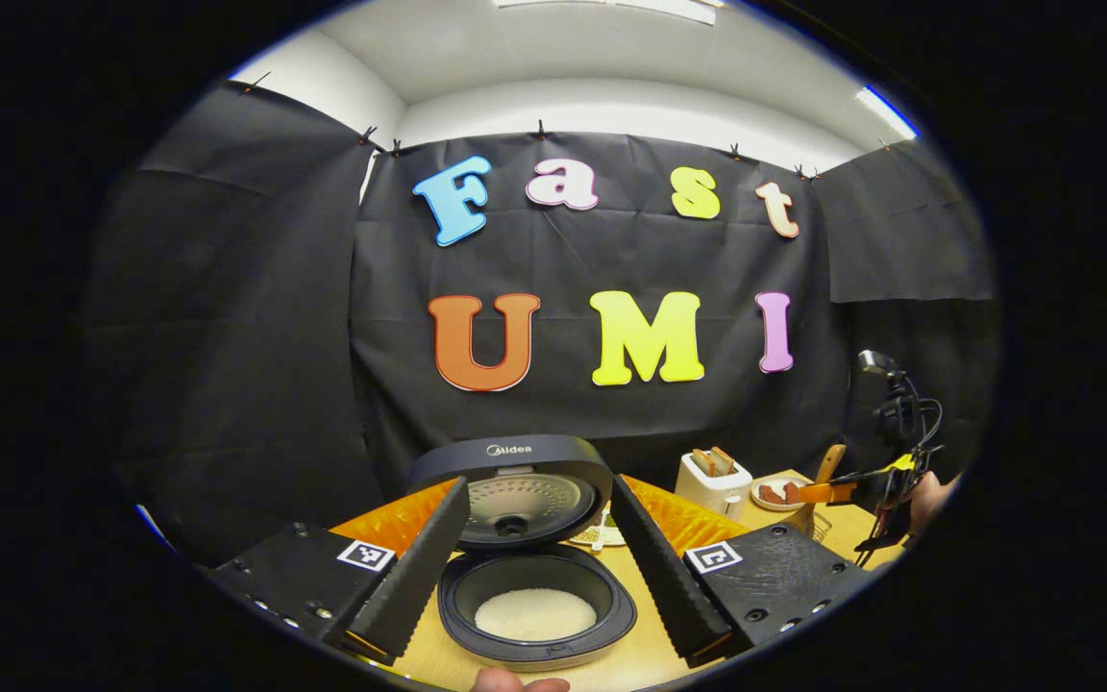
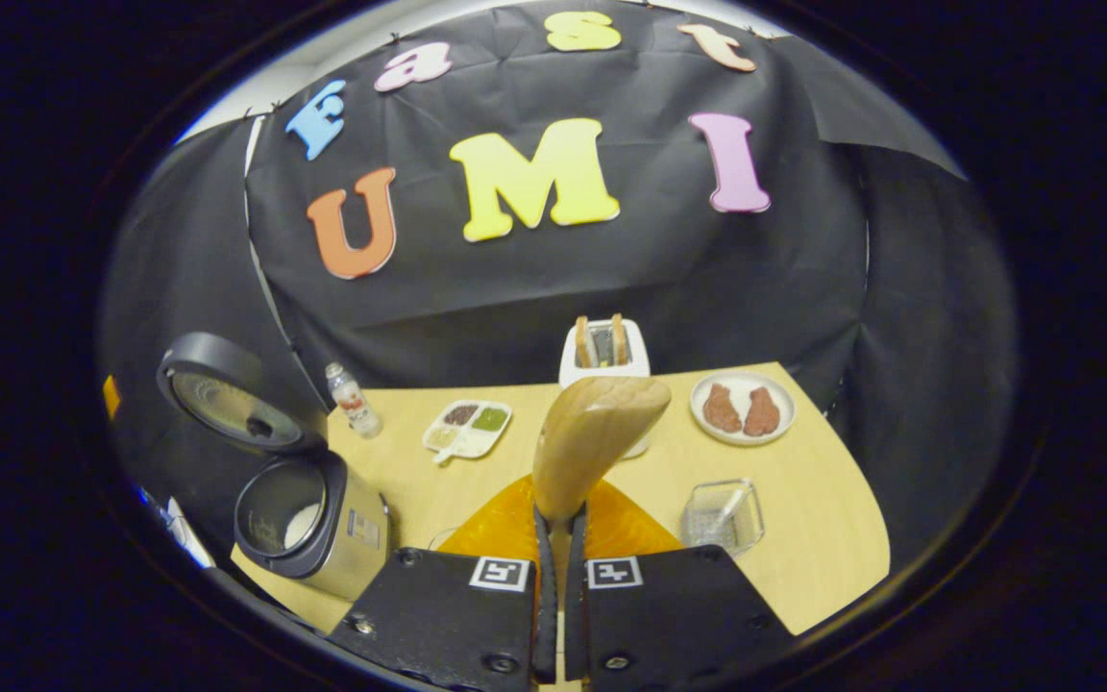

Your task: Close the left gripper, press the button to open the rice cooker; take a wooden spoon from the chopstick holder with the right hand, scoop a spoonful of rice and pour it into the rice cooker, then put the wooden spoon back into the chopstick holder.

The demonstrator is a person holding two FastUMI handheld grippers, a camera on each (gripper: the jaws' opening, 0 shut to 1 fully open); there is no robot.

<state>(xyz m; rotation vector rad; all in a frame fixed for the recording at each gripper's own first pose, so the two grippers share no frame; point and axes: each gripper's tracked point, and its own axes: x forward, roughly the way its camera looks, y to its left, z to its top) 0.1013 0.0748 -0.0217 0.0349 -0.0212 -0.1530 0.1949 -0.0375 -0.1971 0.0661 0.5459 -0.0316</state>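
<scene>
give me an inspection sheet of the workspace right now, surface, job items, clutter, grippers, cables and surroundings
Surface: wooden table, an orange mat under the grippers.
Job's things: rice cooker open, lid up, rice in the pot; wooden spoon held upright.
Clutter: toaster, plate with two brown pieces, divided dish, small bottle, clear container.
Grippers: left gripper open over the cooker; right gripper shut on the spoon.
Cables: black cables on the right gripper.
Surroundings: black cloth wall.
</scene>
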